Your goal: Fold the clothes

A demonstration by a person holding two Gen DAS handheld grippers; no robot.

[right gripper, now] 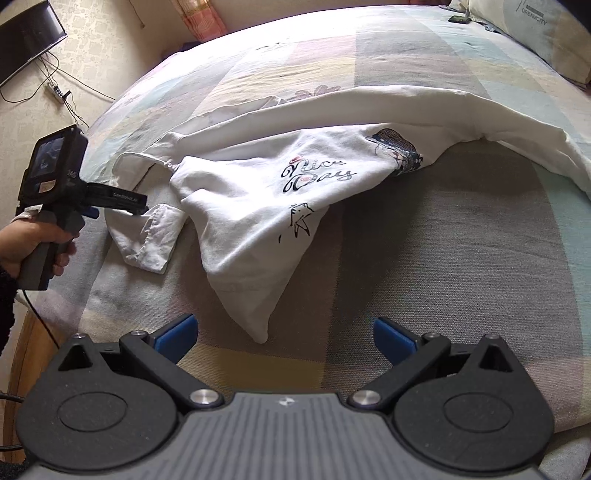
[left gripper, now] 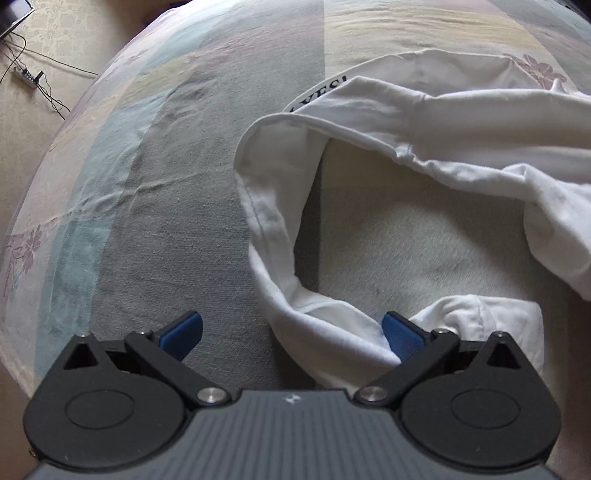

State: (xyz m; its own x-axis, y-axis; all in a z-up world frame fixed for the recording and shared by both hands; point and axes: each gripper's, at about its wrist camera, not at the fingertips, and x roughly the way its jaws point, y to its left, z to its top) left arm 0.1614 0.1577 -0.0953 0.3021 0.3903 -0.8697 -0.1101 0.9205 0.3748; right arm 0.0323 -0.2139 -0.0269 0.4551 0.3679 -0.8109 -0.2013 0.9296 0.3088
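Right wrist: white shirt (right gripper: 258,206) reads "Nice Day"; pillow (right gripper: 532,26) "DREAMCITY". Both claws gape, right claw (right gripper: 284,338), left claw (left gripper: 291,334).

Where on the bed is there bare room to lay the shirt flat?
Free: the grey stripe of the bed, right of the shirt and in front of its long raised edge. Crowded: the left side, where the left tool straddles bunched cloth.

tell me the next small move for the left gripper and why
Probably close the left gripper on the white shirt. Its jaws are open with a fold of the crumpled shirt's cloth lying between them, against one blue pad. The right gripper is open too, short of the shirt's corner.
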